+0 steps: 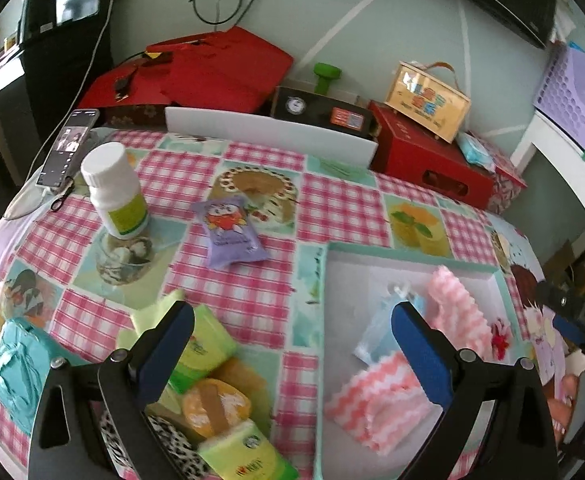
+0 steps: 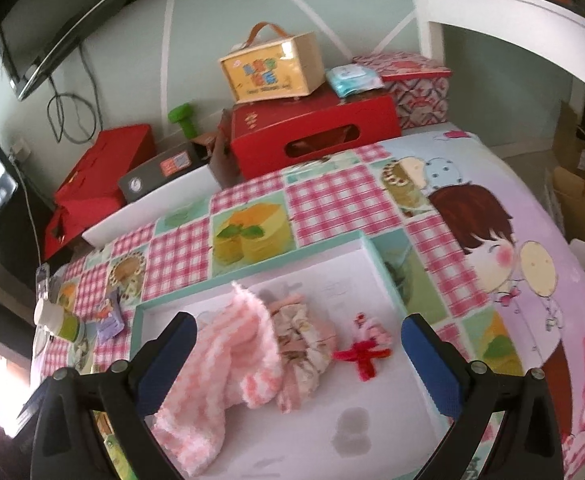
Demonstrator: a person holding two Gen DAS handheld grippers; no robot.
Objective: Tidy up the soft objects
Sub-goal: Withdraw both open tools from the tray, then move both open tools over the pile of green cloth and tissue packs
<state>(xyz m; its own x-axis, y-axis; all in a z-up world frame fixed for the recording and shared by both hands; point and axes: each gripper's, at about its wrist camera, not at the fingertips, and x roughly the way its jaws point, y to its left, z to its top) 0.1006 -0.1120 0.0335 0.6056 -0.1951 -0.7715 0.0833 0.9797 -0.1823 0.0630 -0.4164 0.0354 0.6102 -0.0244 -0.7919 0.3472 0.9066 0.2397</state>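
- Over the white tray (image 2: 372, 256), the right gripper (image 2: 298, 350) hangs with its jaws spread wide and nothing between the blue pads; the left gripper (image 1: 292, 334) is just as wide open and empty, straddling the tray's left rim and the checked tablecloth (image 1: 252, 280).
- Inside the tray lie the soft things already gathered: a pink-and-white fuzzy cloth (image 2: 228, 368), a floral scrunchie-like bundle (image 2: 304, 344) touching it, and a small red bow (image 2: 362, 354) just beside that.
- From the left wrist view a pale blue piece (image 1: 376, 336) also sits in the tray, though blur makes it hard to name.
- Outside the tray, near the left gripper, wait green tissue packs (image 1: 204, 344), a yellow sponge (image 1: 216, 404) and a purple soft packet (image 1: 232, 232) farther up the cloth.
- All of these look light and yielding, with no risk of breaking; the plastic-wrapped packs may be slippery.
- Best hold, I judge: across the short width of a tissue pack at its middle, squeezing gently so it dents without slipping out.
- The fuzzy cloth would sag; pinch a bunched fold.
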